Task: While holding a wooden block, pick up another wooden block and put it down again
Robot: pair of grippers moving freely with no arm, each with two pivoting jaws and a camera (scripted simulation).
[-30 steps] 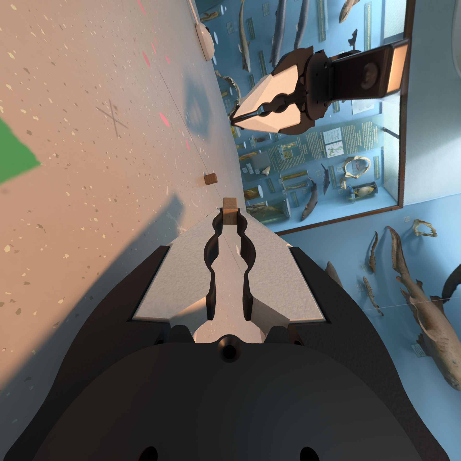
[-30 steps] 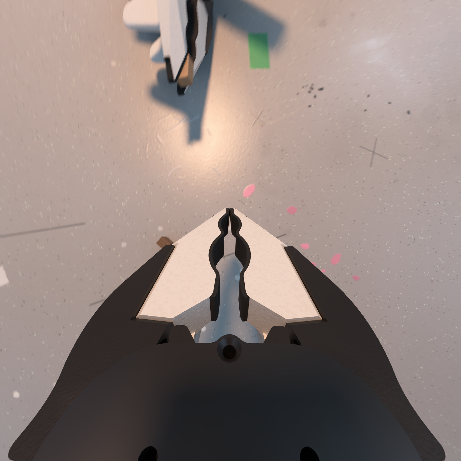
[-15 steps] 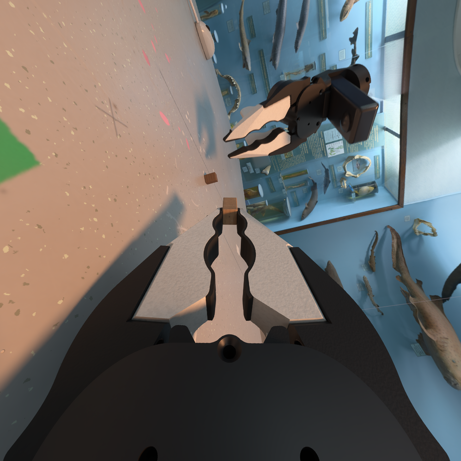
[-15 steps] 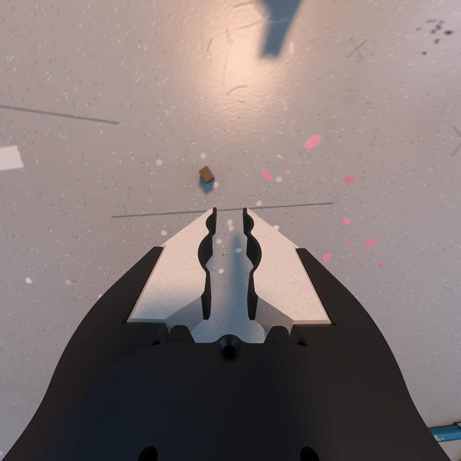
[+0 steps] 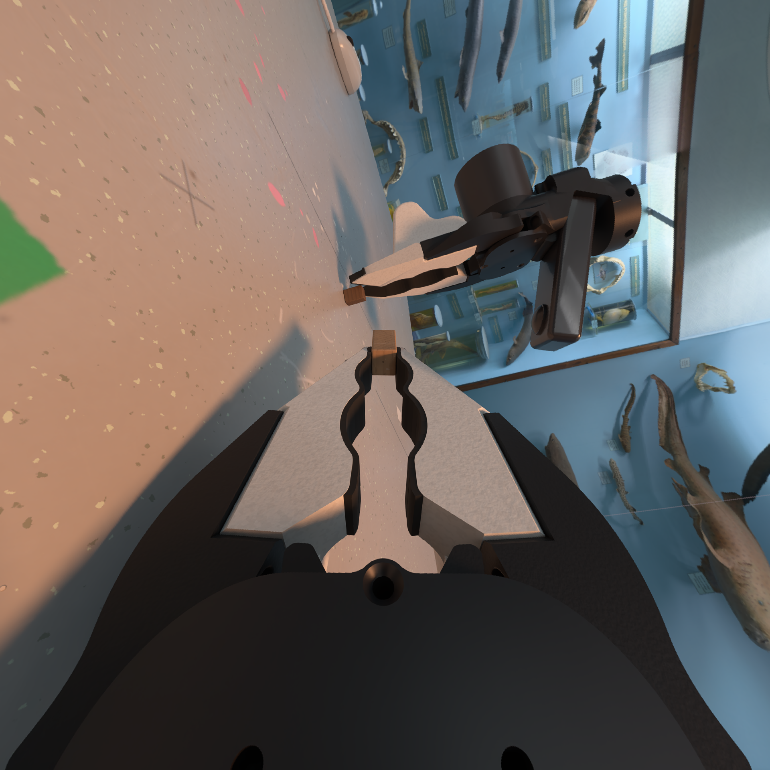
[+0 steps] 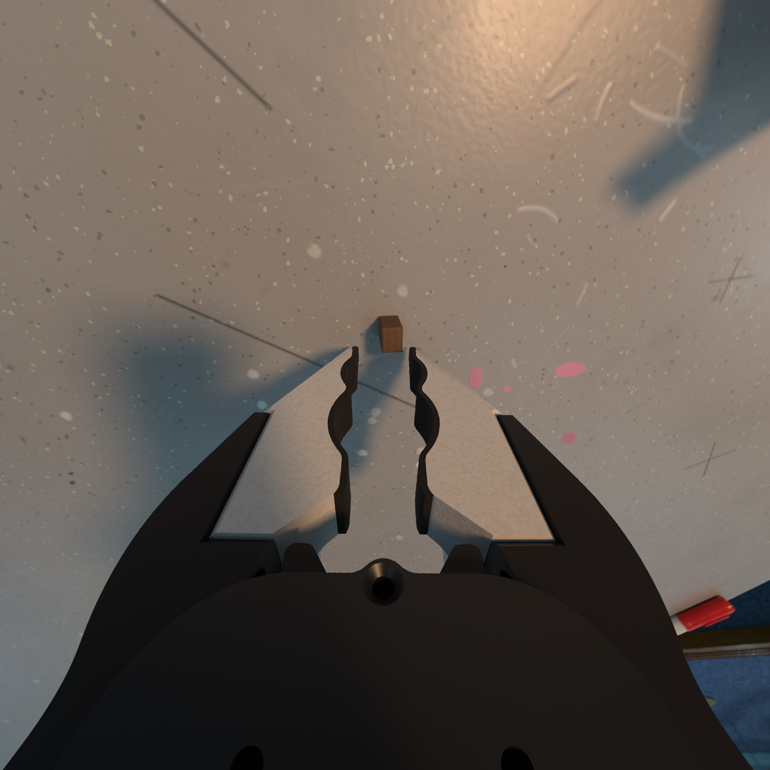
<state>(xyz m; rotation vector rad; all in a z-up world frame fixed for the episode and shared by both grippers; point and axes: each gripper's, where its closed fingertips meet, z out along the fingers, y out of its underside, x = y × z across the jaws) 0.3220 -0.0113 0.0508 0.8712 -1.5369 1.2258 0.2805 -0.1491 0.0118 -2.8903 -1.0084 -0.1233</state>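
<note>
My left claw (image 5: 383, 354) is still pinching its pale block (image 5: 383, 355). My right claw (image 6: 383, 352), spread since a second ago, is now closing in on the darker block (image 6: 390, 339) lying on the worktop (image 6: 416, 166), ready to grasp.

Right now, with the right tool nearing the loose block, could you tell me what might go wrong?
1. The right tool is open just short of the loose block; a fingertip could knock it away.
2. The left tool pinches the held block only at its tips; it may slip.
</note>
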